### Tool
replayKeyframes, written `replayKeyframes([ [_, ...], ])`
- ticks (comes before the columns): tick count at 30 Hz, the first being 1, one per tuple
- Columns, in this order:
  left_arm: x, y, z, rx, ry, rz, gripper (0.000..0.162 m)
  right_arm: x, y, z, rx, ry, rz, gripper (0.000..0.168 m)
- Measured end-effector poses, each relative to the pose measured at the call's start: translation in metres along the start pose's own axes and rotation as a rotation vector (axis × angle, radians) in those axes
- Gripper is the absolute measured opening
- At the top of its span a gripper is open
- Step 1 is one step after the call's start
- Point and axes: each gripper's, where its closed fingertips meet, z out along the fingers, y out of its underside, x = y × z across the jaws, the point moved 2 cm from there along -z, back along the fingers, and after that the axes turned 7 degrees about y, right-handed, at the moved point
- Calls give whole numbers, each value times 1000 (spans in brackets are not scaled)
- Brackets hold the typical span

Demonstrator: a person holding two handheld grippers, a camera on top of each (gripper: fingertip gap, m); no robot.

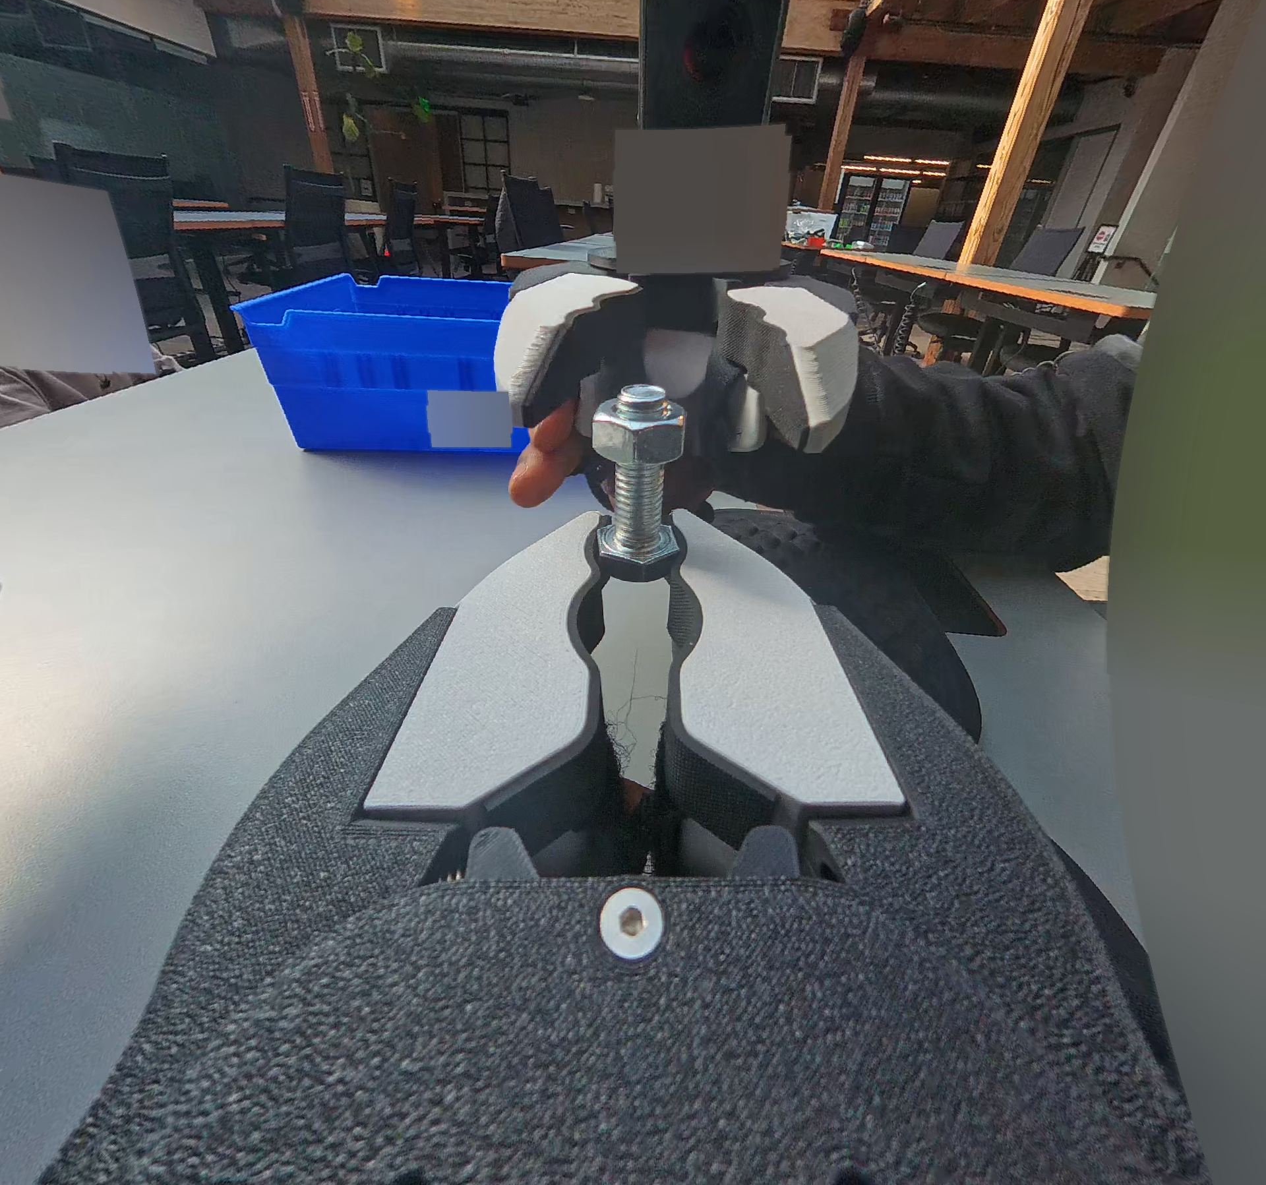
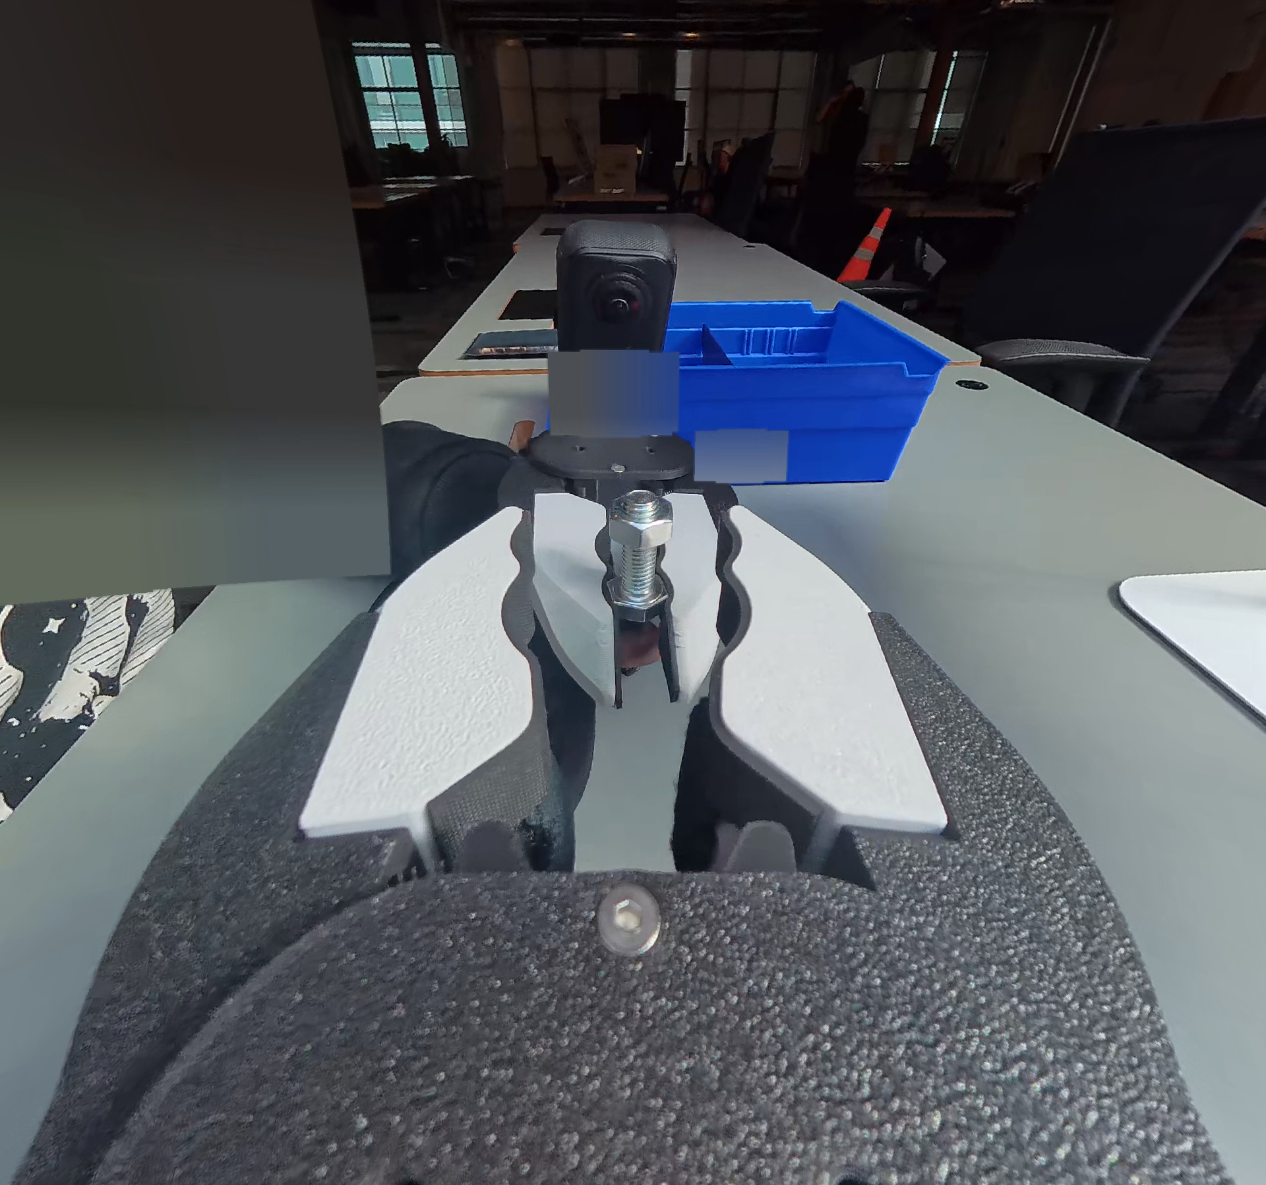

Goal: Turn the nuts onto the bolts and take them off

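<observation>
I'm working over a grey table (image 1: 205, 604) with a blue bin (image 1: 383, 364) sitting behind. My left gripper (image 1: 638, 552) is clenching the bolt (image 1: 636, 501) by its head, holding it upright above the table. My right gripper (image 2: 620, 556) is standing spread, released, its fingers either side of the nut (image 1: 638, 434) near the bolt's top end.

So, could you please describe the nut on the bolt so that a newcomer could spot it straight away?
Start at the blue bin on the grey table; in front of it the left claw grips an upright bolt by its head. The nut is the silver hexagon near the bolt's top end, wider than the threads below.
</observation>
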Motion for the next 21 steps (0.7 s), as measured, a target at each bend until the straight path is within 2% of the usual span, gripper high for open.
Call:
replayKeyframes([
  [7,0,0,0,-2,5,-1,14,-8,3,17,-28,-60,-18,53],
  [14,0,0,0,0,2,-1,14,-7,2,9,-21,-42,-27,42],
  [18,0,0,0,-2,1,3,14,-3,3,-3,-14,1,-27,30],
  [21,0,0,0,-2,-1,4,14,-2,2,-12,-6,11,-25,8],
])
